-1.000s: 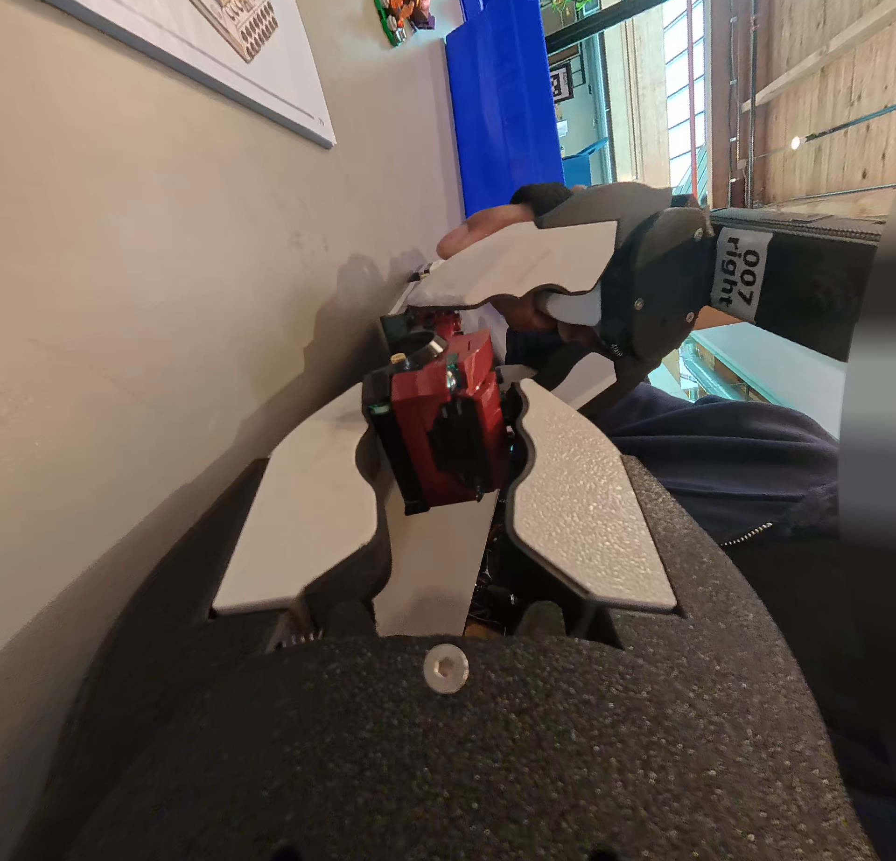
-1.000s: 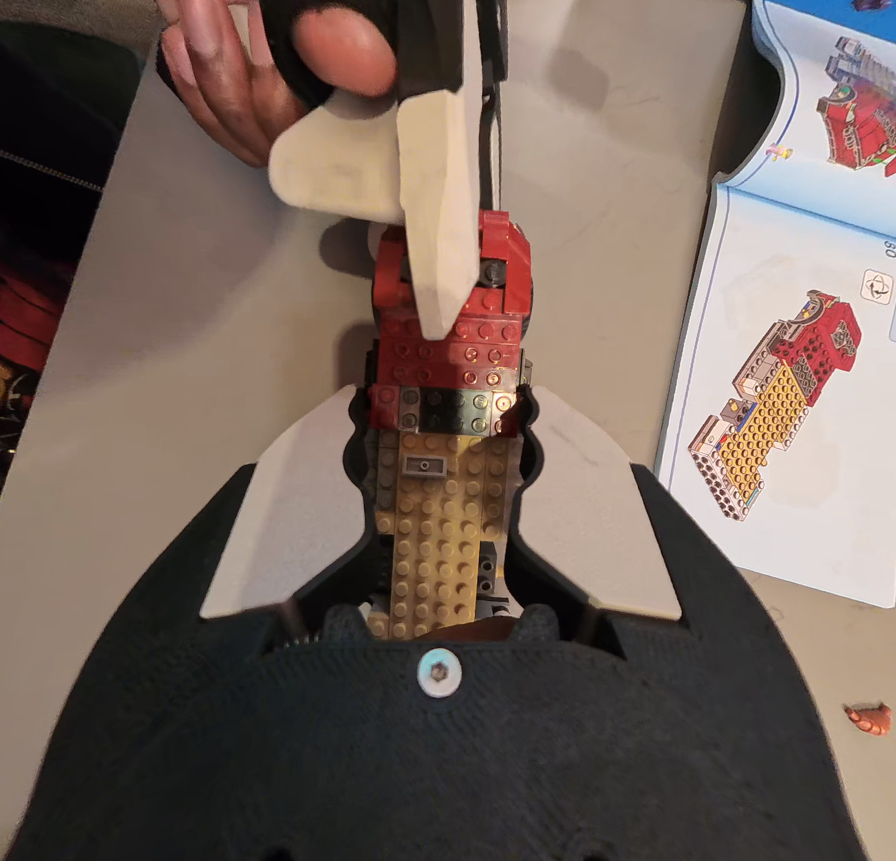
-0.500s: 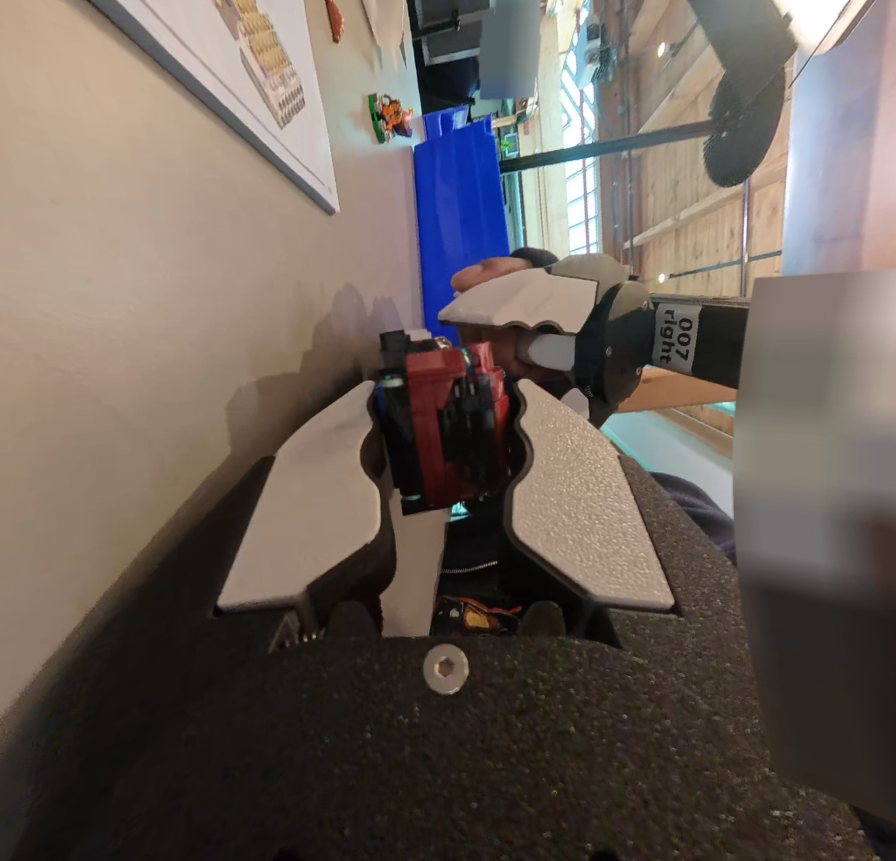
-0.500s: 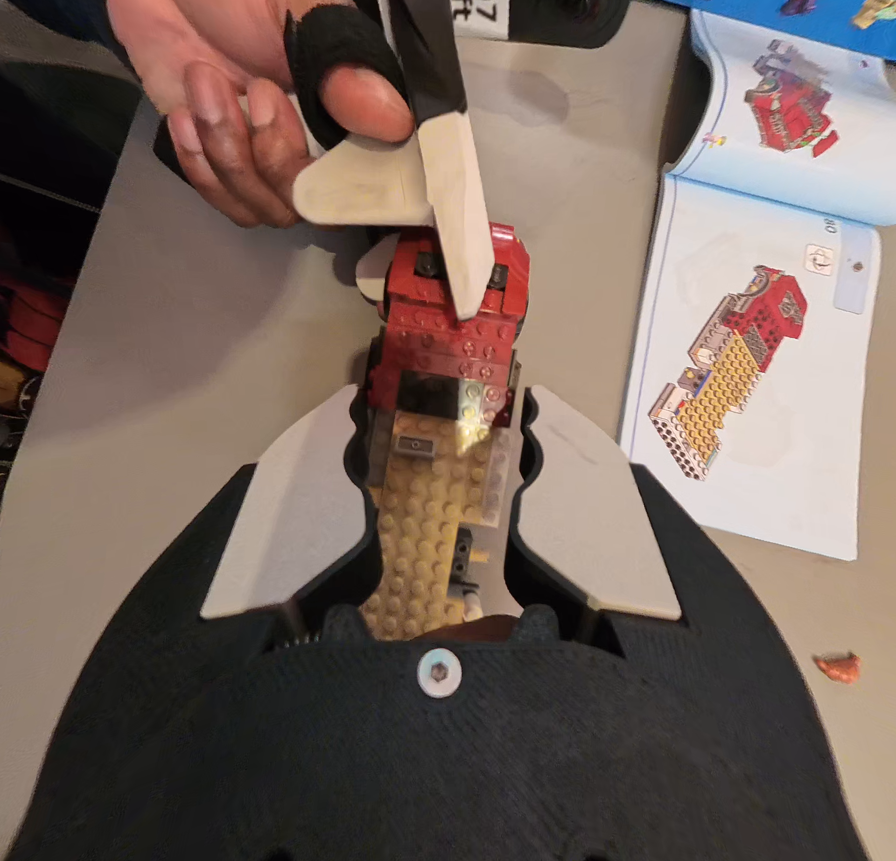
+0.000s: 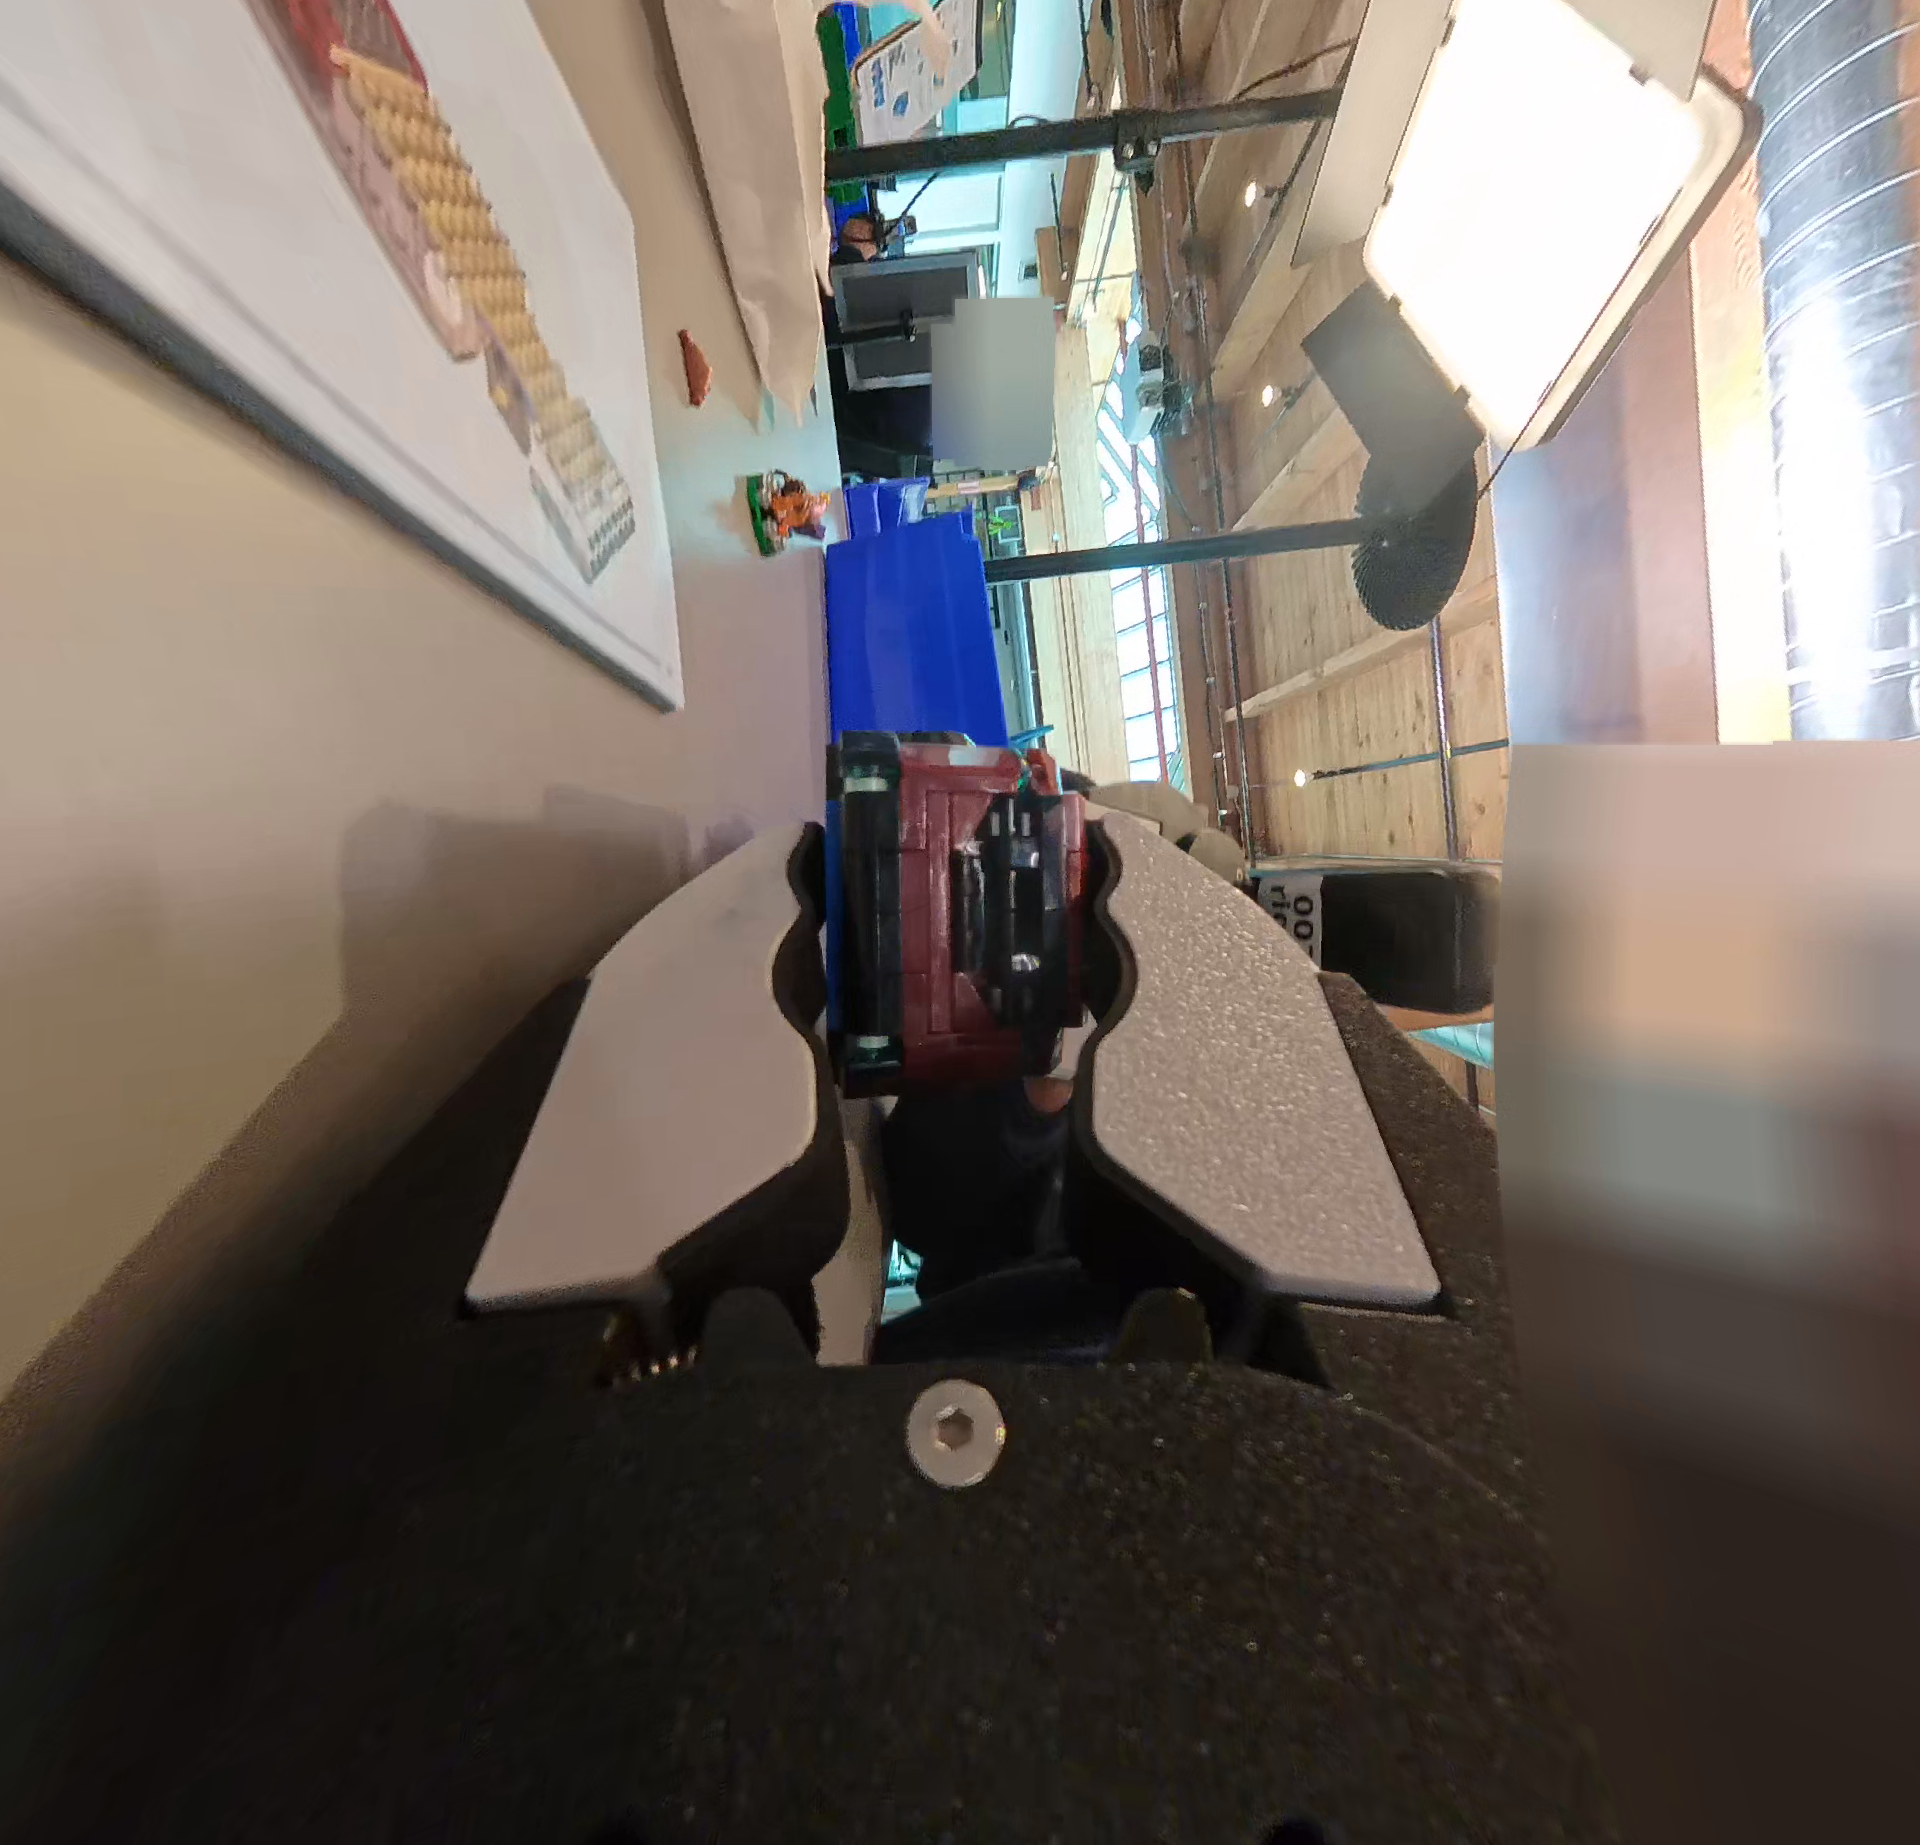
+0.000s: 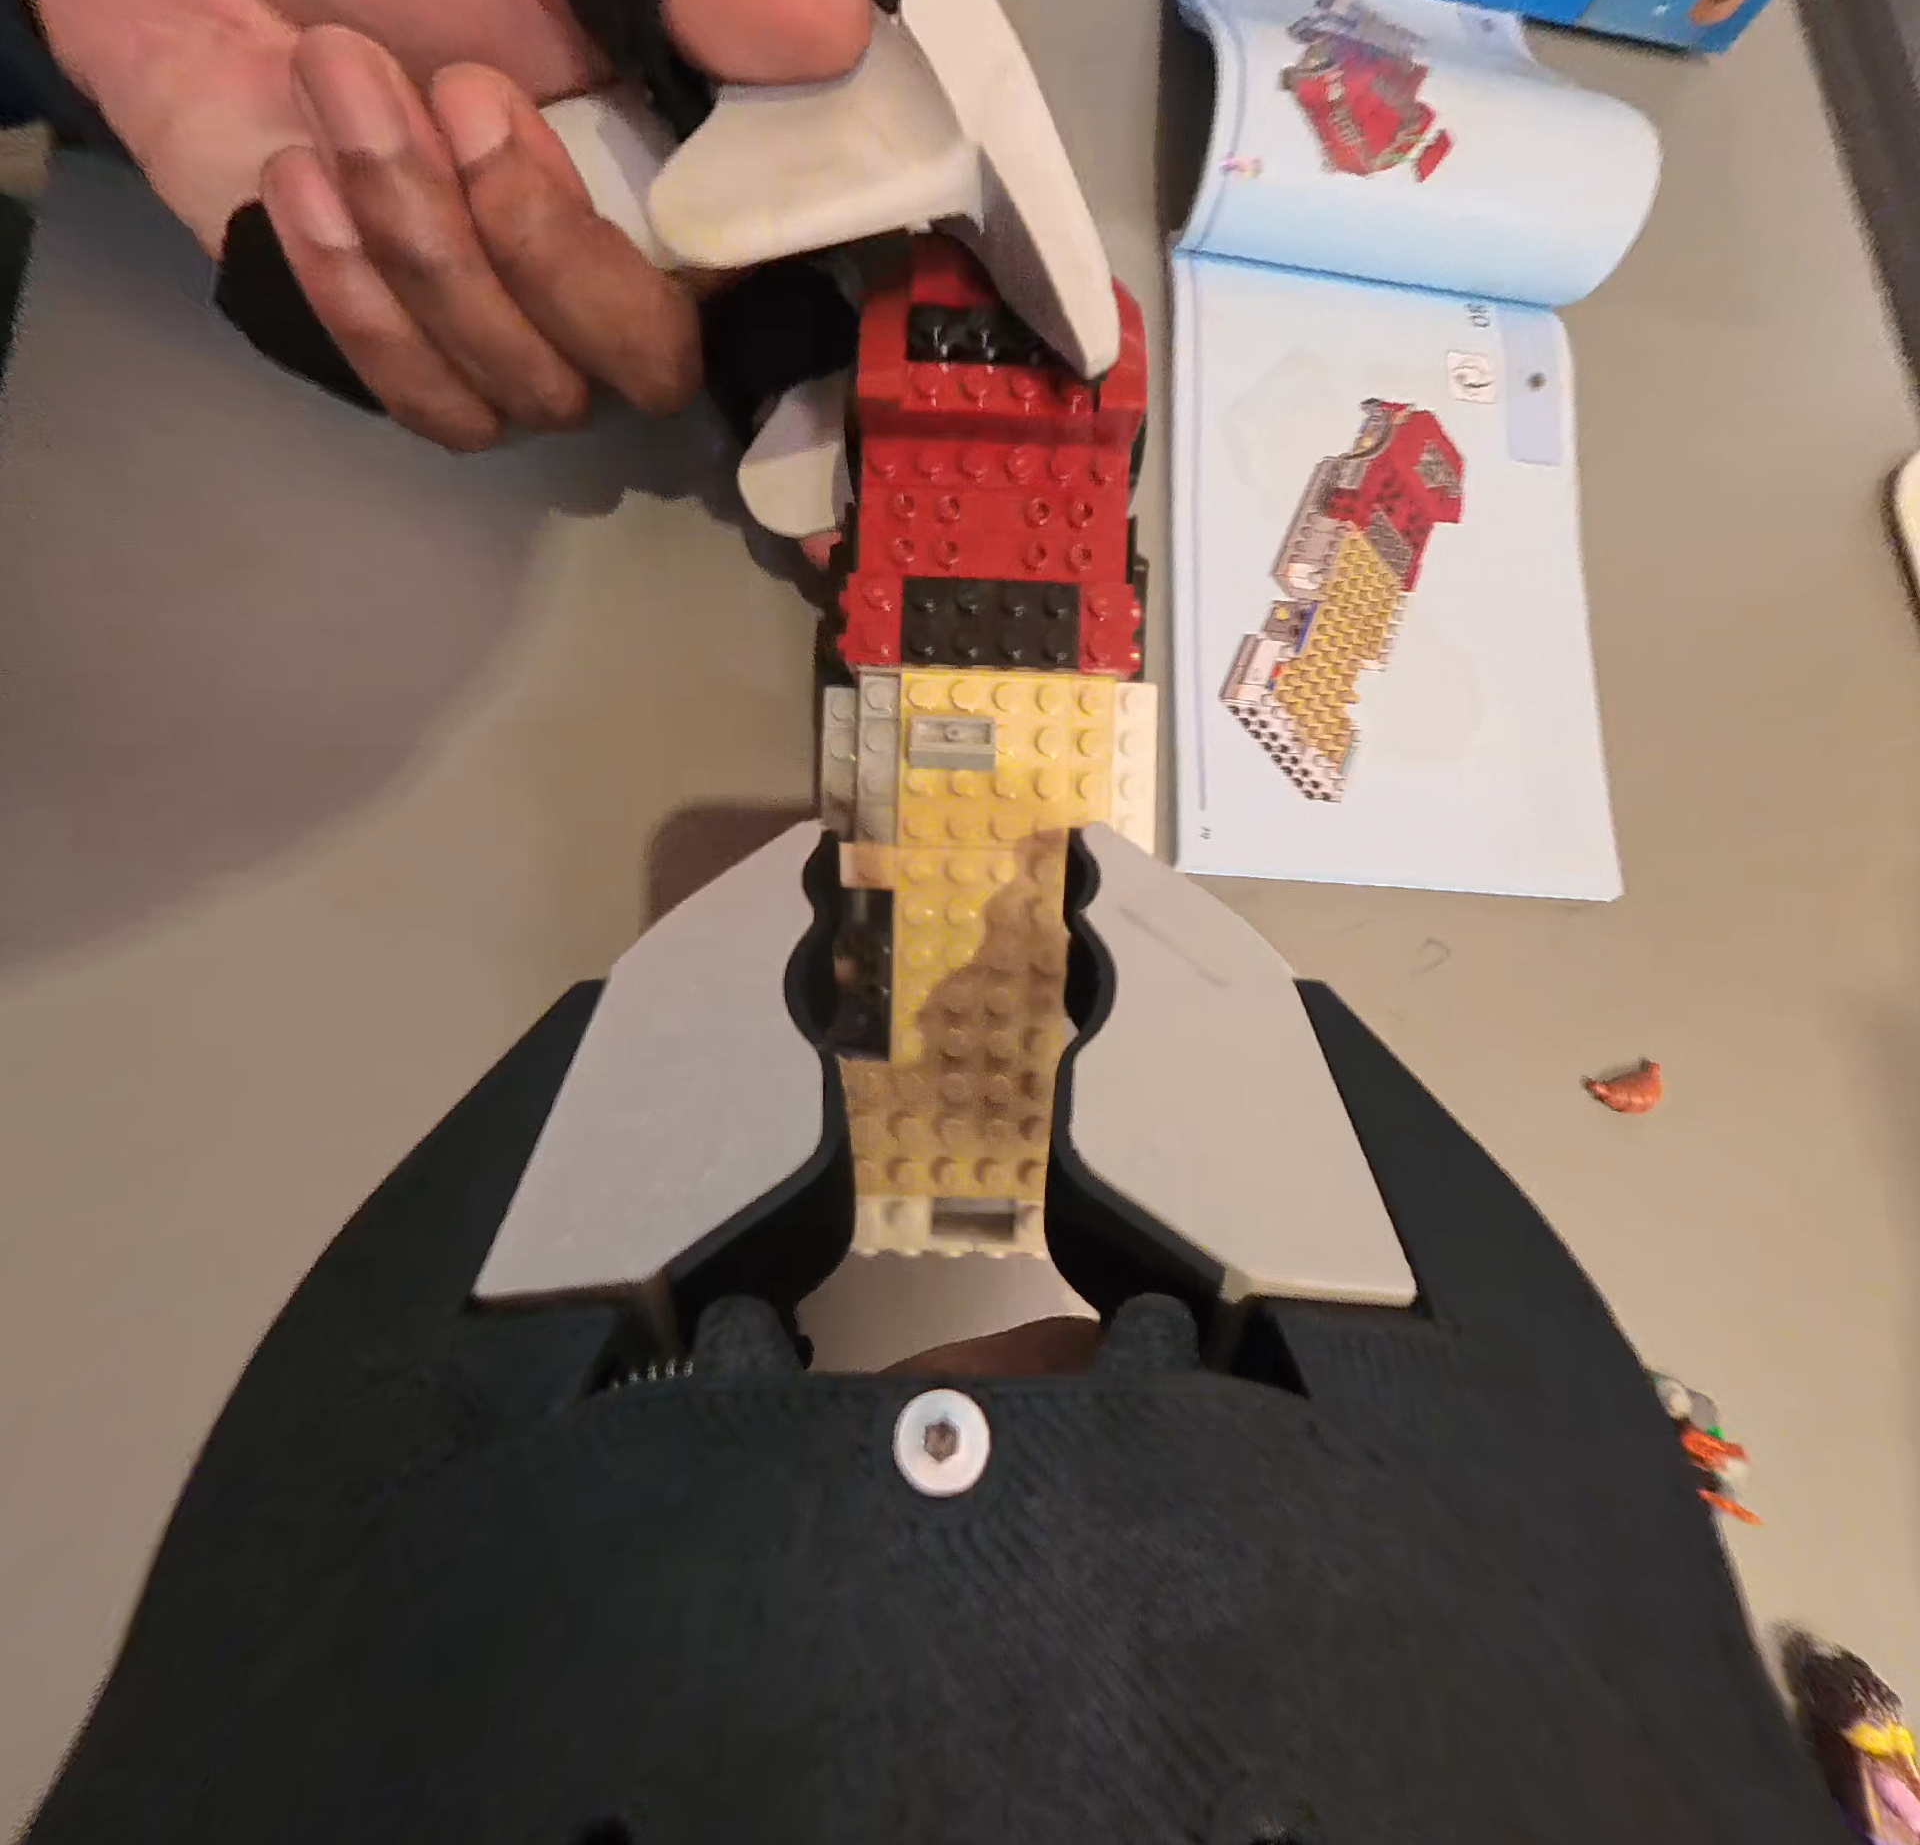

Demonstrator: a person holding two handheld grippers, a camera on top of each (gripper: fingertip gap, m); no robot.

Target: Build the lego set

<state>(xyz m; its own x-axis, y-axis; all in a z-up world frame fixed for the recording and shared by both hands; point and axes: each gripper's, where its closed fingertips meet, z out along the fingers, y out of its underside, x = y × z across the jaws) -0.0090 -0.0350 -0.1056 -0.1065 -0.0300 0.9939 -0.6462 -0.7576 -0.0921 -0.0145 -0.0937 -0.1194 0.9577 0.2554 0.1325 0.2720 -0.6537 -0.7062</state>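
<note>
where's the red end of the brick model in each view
Left wrist view: the red end of the brick model sits at centre, clamped between the left gripper fingers.
Right wrist view: the red end lies upper centre, beyond the tan studded deck held by the right gripper.
Shared landmark: the open instruction booklet on the table.

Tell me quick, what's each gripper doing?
Left gripper: closed on the brick model's red end.
Right gripper: closed on its tan end.
</note>
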